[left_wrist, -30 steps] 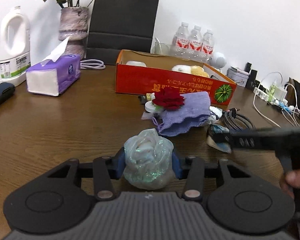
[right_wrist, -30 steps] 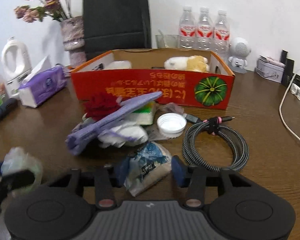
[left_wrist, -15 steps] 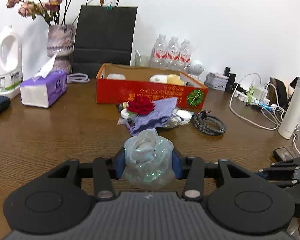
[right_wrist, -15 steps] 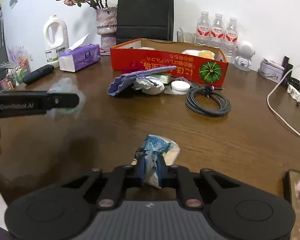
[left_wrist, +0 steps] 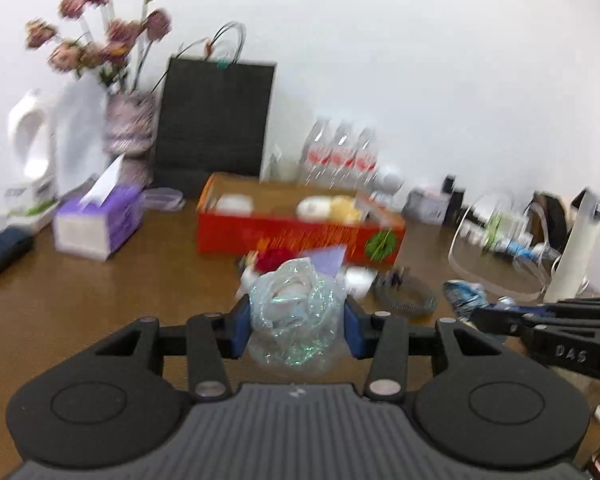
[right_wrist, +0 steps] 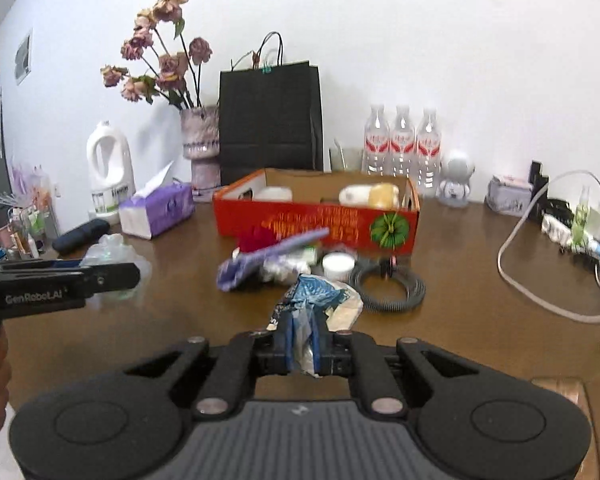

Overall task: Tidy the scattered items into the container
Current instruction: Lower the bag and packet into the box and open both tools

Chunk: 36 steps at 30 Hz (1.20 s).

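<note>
Brown wood-grain table (right_wrist: 480, 280) against a white wall, clutter along the far edge. My left gripper (left_wrist: 296, 330) is clamped on a crinkly iridescent plastic bundle (left_wrist: 296, 320), soft and roundish, bulging past the blue pads (left_wrist: 238, 330); same grip as a sec ago, but it's been lifted up off the tabletop and the view is now motion-blurred. My right gripper (right_wrist: 304, 346) has pinched nearly closed on a crumpled blue-and-white wrapper (right_wrist: 316, 304). A sec ago the jaws stood apart around it on the table near the pile; now it's squeezed thin btwn them and pulled back toward me, away from the pile.

Farther off, centre, sits the red cardboard box (right_wrist: 316, 224), rectangular, open-topped, w/ a green pumpkin print on its right end and pale rounded items inside. Just in front of it: a purple cloth (right_wrist: 268, 260), a white round lid (right_wrist: 339, 264), a coiled braided cable (right_wrist: 392, 288). Left: purple tissue box (right_wrist: 156, 210), white jug (right_wrist: 110, 168). Behind the box: matte black paper bag (right_wrist: 270, 120) and dried flowers in a vase (right_wrist: 200, 136).
</note>
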Motion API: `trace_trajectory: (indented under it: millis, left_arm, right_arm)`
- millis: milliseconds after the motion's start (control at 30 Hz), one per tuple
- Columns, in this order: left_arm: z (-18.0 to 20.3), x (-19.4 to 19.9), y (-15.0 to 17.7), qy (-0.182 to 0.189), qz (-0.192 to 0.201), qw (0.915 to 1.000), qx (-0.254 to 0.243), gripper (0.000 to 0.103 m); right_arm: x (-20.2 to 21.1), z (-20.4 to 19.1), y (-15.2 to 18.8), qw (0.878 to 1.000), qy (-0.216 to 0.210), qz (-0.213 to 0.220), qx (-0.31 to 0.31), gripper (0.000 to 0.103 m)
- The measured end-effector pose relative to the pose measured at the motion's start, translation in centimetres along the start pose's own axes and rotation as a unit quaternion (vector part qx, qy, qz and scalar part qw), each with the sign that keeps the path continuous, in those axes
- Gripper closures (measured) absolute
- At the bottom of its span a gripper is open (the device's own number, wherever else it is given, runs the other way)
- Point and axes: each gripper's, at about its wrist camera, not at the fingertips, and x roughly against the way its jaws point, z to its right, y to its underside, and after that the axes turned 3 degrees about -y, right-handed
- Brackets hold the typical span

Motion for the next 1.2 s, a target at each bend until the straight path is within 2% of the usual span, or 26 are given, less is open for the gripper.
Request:
trace_trajectory:
  millis: [133,200,300,367,433,500,567,667,700,800,867,933,1000,1067,1133,1167,1200]
  left_arm:
    - [-0.3,-5.4,-5.3,0.015,0.013,0.9996,-0.019,0.057]
    - [-1.2,-9.7,-8.3,0.03,-0.006,0.9995,-0.008,0.057]
    - [-2.4,-16.7,-12.2,0.031,-0.049,0.9982,0.015,0.057]
    - [-2.4,-21.4,-13.9,0.022,-0.067,0.9975,0.009,0.057]
    - [-2.6,-26.3,-14.9,0.013,-0.099,0.995,-0.002,0.057]
    - [-2.8,-31.3,-15.4,0.013,-0.139,0.9901,0.008,0.057]
    - [-2.8,-35.7,-15.4,0.013,-0.186,0.9825,0.008,0.057]
    - [-1.5,-40.2,-15.4,-0.029,-0.215,0.974,-0.066,0.057]
    - [-1.5,-41.5,-15.2,-0.035,-0.227,0.9707,-0.072,0.057]
    - [-1.6,-44.1,-14.0,-0.049,-0.269,0.9583,-0.083,0.056]
    - [-1.8,-44.7,-13.5,-0.048,-0.279,0.9554,-0.085,0.052]
    - [-2.3,-44.2,-13.4,-0.037,-0.265,0.961,-0.068,0.042]
    - [-2.6,-43.5,-14.0,-0.02,-0.258,0.9639,-0.062,0.038]
    - [-2.7,-42.6,-14.8,-0.028,-0.258,0.9635,-0.066,0.037]
    - [-2.9,-41.4,-16.0,-0.037,-0.253,0.9646,-0.064,0.034]
    - [-3.1,-40.6,-16.8,-0.04,-0.251,0.9653,-0.058,0.032]
    - [-3.3,-39.9,-17.6,-0.041,-0.253,0.9654,-0.05,0.026]
  right_arm:
    - [-2.3,1.6,-5.0,0.999,0.0,0.025,0.027,0.095]
    - [-3.9,3.1,-8.6,0.999,-0.002,0.039,0.038,0.095]
    - [-7.9,6.0,-14.0,0.998,-0.01,0.028,0.052,0.095]
    - [-12.3,8.1,-17.6,0.998,-0.019,-0.004,0.059,0.094]
    - [-17.2,9.5,-20.1,0.997,-0.021,-0.037,0.059,0.094]
    - [-22.1,10.3,-21.7,0.995,-0.031,-0.072,0.054,0.094]
    - [-27.5,10.4,-22.4,0.991,-0.043,-0.116,0.045,0.094]
    - [-34.4,10.2,-21.8,0.98,-0.039,-0.189,0.055,0.094]
    - [-36.2,10.3,-21.3,0.976,-0.032,-0.21,0.053,0.094]
    - [-40.0,11.1,-20.2,0.963,-0.027,-0.264,0.047,0.094]
    - [-41.4,11.5,-19.7,0.959,-0.017,-0.279,0.044,0.094]
    - [-42.1,11.6,-19.2,0.953,-0.018,-0.298,0.047,0.089]
    - [-42.0,11.7,-18.7,0.95,-0.021,-0.306,0.048,0.085]
    - [-41.2,11.9,-19.1,0.951,-0.029,-0.304,0.039,0.079]
    - [-39.9,12.2,-20.2,0.955,-0.034,-0.293,0.025,0.061]
    - [-38.9,12.2,-21.0,0.958,-0.032,-0.285,0.025,0.058]
    - [-38.2,12.1,-21.9,0.959,-0.029,-0.279,0.027,0.053]
